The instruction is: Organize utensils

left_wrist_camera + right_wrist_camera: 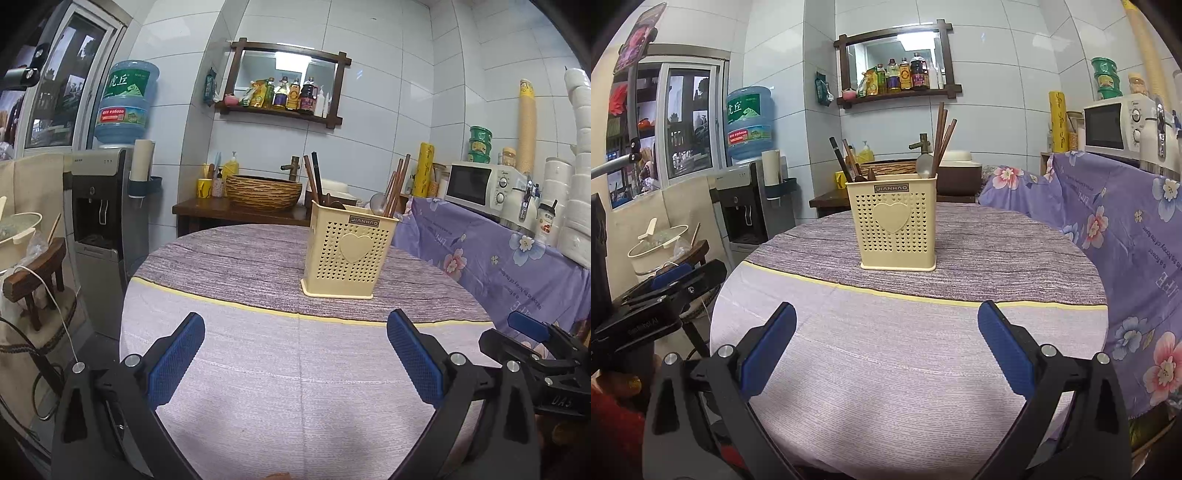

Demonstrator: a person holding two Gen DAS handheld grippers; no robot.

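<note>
From the left wrist camera, the left gripper (pixel 295 325) hangs low over the near half of the round table (pixel 258 369), its blue-padded fingers (pixel 177 358) spread wide with nothing between them. Well ahead of it and a little to the right, the cream utensil holder (pixel 347 251) stands upright on the darker band of the tablecloth, past the yellow stripe. Brown chopsticks (pixel 397 184) and a metal spoon (pixel 378 203) poke out of its right side, and more dark sticks (pixel 312 177) lean out of its left side. At the right edge of this view the right gripper (pixel 532 332) shows in part, one blue pad visible; from here I cannot tell how its jaws stand. Behind the table there is a woven basin (pixel 264 192), a water dispenser (pixel 99 206) to the left and a microwave (pixel 480 184) to the right.

From the right wrist camera, the right gripper (pixel 886 323) is likewise wide open and empty above the pale part of the cloth. The utensil holder (pixel 895 225) stands almost straight ahead, well apart from the fingertips, with its heart panel facing the camera. The chopsticks (pixel 942 136) rise from its right side beside the spoon (pixel 925 164). The left gripper (pixel 676 280) is visible off the table's left edge. A purple floral cloth (pixel 1126 229) drapes the counter on the right.
</note>
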